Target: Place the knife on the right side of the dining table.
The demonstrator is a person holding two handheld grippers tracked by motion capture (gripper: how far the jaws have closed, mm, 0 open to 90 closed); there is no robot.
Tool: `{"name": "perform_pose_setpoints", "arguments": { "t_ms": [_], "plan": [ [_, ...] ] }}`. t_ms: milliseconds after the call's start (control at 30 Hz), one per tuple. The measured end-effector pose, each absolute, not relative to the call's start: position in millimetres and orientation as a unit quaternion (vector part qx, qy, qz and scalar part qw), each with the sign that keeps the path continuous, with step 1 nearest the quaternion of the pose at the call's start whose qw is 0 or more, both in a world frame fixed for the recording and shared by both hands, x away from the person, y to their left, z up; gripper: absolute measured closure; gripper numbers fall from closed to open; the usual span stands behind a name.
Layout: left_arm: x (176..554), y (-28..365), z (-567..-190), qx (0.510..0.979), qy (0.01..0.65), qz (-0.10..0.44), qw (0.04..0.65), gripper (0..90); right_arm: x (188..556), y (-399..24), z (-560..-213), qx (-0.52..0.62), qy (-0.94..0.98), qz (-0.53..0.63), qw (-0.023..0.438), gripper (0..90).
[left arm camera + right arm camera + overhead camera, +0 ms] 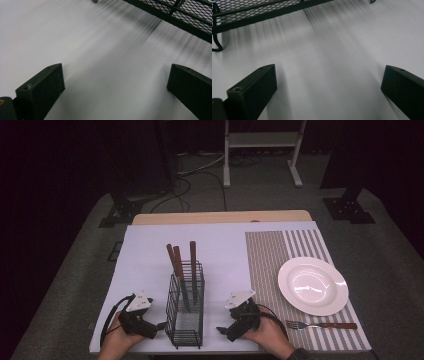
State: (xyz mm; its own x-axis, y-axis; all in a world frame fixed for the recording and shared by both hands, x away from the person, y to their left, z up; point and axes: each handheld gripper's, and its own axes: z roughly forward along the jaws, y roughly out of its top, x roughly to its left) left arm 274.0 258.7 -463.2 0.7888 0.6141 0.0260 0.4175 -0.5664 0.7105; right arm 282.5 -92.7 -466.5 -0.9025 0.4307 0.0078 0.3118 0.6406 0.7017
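Rack: black wire cutlery rack [185, 306] stands near the bench's front edge, between both claws, touching neither.
Contents: three wooden-handled knives [180, 265] upright inside.
Handling: probably light, stiff, tippy; take the top rim.
Left claw [161, 325]: open, empty.
Right claw [221, 330]: open, empty.
Surface: smooth white sheet [145, 255] on the bench.
Room: dark, cables behind.

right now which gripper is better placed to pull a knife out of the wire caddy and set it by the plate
Right, probably. The right gripper sits open between the wire caddy and the plate; the left gripper, also open, is on the caddy's far side from the plate.
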Motion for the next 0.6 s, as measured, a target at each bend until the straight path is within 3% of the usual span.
{"name": "perform_pose_setpoints", "arguments": {
  "t_ms": [67, 233, 433, 600],
  "plan": [
    [274.0, 258.7, -463.1, 0.874, 0.295, 0.136, 0.36, 0.0, 282.8, -93.0, -466.1, 0.207, 0.902, 0.371, 0.078, 0.0],
    [273.8, 258.6, -463.2, 0.874, 0.295, 0.137, 0.36, 0.0, 286.3, -96.3, -461.0, 0.219, 0.901, 0.366, 0.079, 12.5],
    [273.7, 258.7, -463.1, 0.874, 0.296, 0.137, 0.36, 0.0, 289.1, -99.8, -451.3, 0.232, 0.897, 0.369, 0.072, 13.9],
    [273.9, 258.7, -463.2, 0.874, 0.296, 0.136, 0.36, 0.0, 292.6, -103.0, -442.3, 0.245, 0.892, 0.375, 0.06, 20.3]
  ]
}}
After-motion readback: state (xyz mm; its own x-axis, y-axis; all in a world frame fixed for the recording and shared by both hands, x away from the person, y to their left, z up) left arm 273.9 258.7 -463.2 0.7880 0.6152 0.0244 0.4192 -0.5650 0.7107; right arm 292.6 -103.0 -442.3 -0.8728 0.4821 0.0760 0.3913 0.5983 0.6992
